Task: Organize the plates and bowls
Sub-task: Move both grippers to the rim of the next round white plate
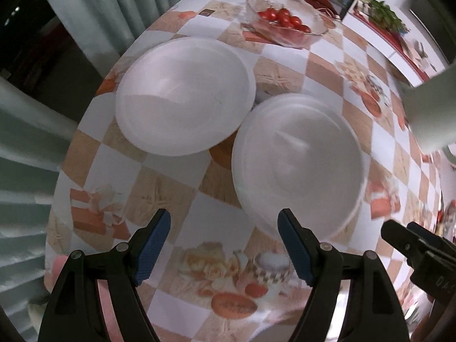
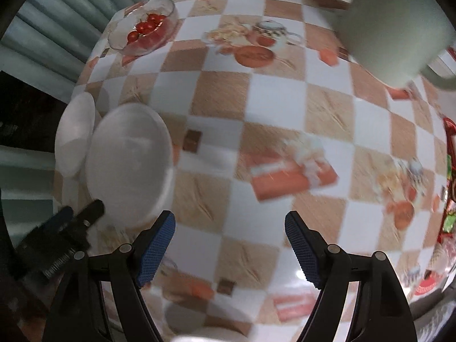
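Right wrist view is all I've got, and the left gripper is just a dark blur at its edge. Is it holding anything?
Observer: No. In the left wrist view the left gripper is open, with only tablecloth between its jaws.
Operator: Are the two white dishes single pieces?
Observer: The nearer white dish shows extra rims along its far edge, so it looks like a stack. The farther white dish looks single.
Operator: Anything between them?
Observer: A brown round thing lies partly hidden under their edges. I cannot tell what it is.
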Tool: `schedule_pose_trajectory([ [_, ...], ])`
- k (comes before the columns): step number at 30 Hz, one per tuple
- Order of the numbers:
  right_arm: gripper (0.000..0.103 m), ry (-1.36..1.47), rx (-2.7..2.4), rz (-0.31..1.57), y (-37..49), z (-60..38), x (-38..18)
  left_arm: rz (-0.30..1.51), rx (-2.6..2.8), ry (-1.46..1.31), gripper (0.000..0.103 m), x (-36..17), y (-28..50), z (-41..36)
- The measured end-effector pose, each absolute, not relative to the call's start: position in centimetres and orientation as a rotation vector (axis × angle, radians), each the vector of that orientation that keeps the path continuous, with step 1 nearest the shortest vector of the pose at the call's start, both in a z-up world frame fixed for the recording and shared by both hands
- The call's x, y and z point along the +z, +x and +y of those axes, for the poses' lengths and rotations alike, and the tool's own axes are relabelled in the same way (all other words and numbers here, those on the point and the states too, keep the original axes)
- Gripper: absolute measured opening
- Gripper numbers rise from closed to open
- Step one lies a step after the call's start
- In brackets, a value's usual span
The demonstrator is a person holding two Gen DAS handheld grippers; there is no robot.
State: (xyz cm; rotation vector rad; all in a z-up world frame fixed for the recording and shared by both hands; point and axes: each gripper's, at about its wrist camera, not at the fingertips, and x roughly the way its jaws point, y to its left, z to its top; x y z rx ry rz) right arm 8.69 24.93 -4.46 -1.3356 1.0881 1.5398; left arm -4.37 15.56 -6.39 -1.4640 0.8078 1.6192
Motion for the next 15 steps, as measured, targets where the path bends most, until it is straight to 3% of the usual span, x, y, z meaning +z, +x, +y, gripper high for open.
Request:
schedule_pose_trajectory([
  [15, 0.08, -1.399, 1.612, 1.016, 2.0, 28.5, -8.0, 0.768, 1.688, -1.513, 0.08, -9.6, -5.2, 18.1],
])
